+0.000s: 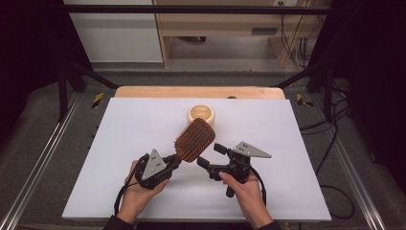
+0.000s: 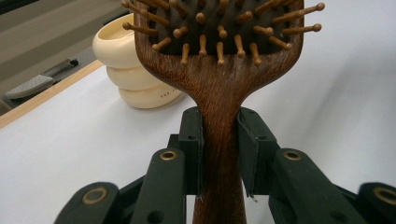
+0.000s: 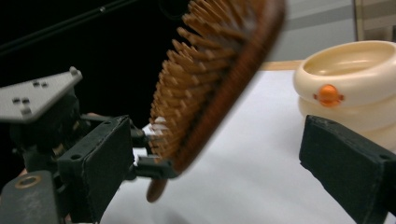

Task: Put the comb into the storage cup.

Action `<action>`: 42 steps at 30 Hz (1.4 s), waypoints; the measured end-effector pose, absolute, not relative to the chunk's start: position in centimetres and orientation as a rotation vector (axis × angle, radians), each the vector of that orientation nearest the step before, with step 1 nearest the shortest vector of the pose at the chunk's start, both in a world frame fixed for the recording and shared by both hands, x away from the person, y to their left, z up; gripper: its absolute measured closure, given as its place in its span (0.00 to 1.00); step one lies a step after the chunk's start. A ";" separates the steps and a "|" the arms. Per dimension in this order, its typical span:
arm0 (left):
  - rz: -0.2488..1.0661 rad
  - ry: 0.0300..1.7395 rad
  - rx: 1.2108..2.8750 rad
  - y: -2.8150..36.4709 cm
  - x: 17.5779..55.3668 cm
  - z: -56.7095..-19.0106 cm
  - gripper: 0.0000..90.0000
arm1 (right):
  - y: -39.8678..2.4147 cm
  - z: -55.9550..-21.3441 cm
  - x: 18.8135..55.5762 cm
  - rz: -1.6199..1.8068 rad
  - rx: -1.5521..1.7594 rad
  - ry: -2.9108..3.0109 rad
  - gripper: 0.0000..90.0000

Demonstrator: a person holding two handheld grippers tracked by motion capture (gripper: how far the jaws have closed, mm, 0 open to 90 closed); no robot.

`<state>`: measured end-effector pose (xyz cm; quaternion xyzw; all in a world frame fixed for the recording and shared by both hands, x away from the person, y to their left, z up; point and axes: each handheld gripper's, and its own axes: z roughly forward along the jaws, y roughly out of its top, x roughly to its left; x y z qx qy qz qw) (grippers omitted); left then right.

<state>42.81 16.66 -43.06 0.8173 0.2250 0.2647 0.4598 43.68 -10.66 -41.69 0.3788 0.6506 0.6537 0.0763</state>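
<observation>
The left gripper [image 1: 168, 165] is clamped on the narrow neck of the dark brown wooden paddle hairbrush [image 1: 194, 139], both jaws pressed flat against the handle sides. The brush is lifted clear of the white table sheet [image 1: 119, 143], head tilted up and away, wooden pins [image 2: 219, 32] facing the camera above. The right gripper [image 1: 209, 155] stands just beside the brush head, jaws spread wide, holding nothing. The brush appears rigid and fairly light; polished wood may slip, and the pins could bend, so the handle or the head's solid edges are the preferable grip points. Farther off rests a cream ribbed bowl [image 1: 201, 114], apart from the brush.
</observation>
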 end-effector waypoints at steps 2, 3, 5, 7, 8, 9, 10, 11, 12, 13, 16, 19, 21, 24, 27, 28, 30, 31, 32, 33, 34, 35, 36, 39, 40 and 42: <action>0.643 0.552 2.012 16.5 42.8 -43.2 0.81 | -10.3 -41.5 43.9 1.980 1.140 1.946 0.13; 0.643 0.549 2.014 16.5 42.8 -43.3 0.81 | -10.1 -41.4 44.1 1.993 1.149 1.942 0.14; 0.640 0.546 2.016 16.3 42.8 -43.4 0.81 | -9.9 -41.3 44.3 1.982 1.155 1.946 0.15; 0.639 0.542 2.019 16.3 42.7 -43.5 0.81 | -9.8 -41.3 44.5 1.982 1.155 1.948 0.16; 0.641 0.540 2.022 16.3 42.7 -43.5 0.81 | -9.8 -41.2 44.6 1.985 1.161 1.944 0.16; 0.642 0.542 2.021 16.2 42.7 -43.5 0.81 | -9.8 -41.2 44.7 1.987 1.167 1.939 0.17; 0.643 0.542 2.018 16.1 42.7 -43.6 0.81 | -9.9 -41.2 44.8 2.001 1.181 1.933 0.17; 0.643 0.541 2.017 16.1 42.7 -43.6 0.81 | -9.9 -41.2 44.9 2.006 1.180 1.928 0.18; 0.645 0.539 2.019 16.0 42.6 -43.6 0.81 | -9.9 -41.1 45.0 2.004 1.182 1.926 0.18; 0.649 0.537 2.023 15.9 42.6 -43.6 0.81 | -9.9 -41.1 45.0 2.011 1.187 1.927 0.18; 0.652 0.532 2.024 15.7 42.5 -43.7 0.81 | -10.1 -40.9 45.2 2.034 1.196 1.911 0.20; 0.647 0.533 2.019 15.6 42.5 -43.7 0.81 | -10.2 -40.8 45.3 2.051 1.210 1.897 0.23; 0.648 0.531 2.022 15.6 42.4 -43.8 0.81 | -10.3 -40.7 45.4 2.060 1.214 1.891 0.24; 0.654 0.525 2.027 15.5 42.3 -43.9 0.81 | -10.4 -40.5 45.6 2.063 1.218 1.890 0.27; 0.657 0.528 2.023 15.5 42.3 -43.8 0.81 | -10.4 -40.4 45.8 2.074 1.220 1.882 0.28; 0.660 0.530 2.019 15.5 42.3 -43.8 0.81 | -10.4 -40.4 45.8 2.075 1.220 1.881 0.28; 0.659 0.532 2.013 15.5 42.3 -43.9 0.81 | -10.3 -40.3 45.8 2.072 1.228 1.886 0.28; 0.658 0.533 2.013 15.6 42.3 -43.9 0.81 | -10.3 -40.3 45.8 2.074 1.224 1.885 0.29; 0.657 0.533 2.017 15.6 42.3 -44.0 0.81 | -10.3 -40.3 45.8 2.077 1.224 1.883 0.30; 0.660 0.531 2.021 15.6 42.3 -44.0 0.81 | -10.3 -40.3 45.9 2.087 1.232 1.880 0.31; 0.659 0.530 2.021 15.6 42.3 -44.0 0.81 | -10.3 -40.3 45.9 2.090 1.233 1.879 0.31; 0.659 0.530 2.021 15.6 42.3 -44.0 0.81 | -10.4 -40.3 46.0 2.091 1.235 1.879 0.32; 0.660 0.530 2.021 15.6 42.3 -44.0 0.81 | -10.4 -40.3 46.1 2.095 1.238 1.875 0.33; 0.663 0.530 2.014 15.6 42.3 -44.0 0.81 | -10.5 -40.4 46.2 2.107 1.241 1.871 0.36; 0.663 0.529 2.013 15.5 42.3 -44.0 0.81 | -10.5 -40.3 46.2 2.114 1.250 1.869 0.37; 0.670 0.525 2.008 15.5 42.2 -43.9 0.81 | -10.6 -40.4 46.2 2.113 1.251 1.869 0.39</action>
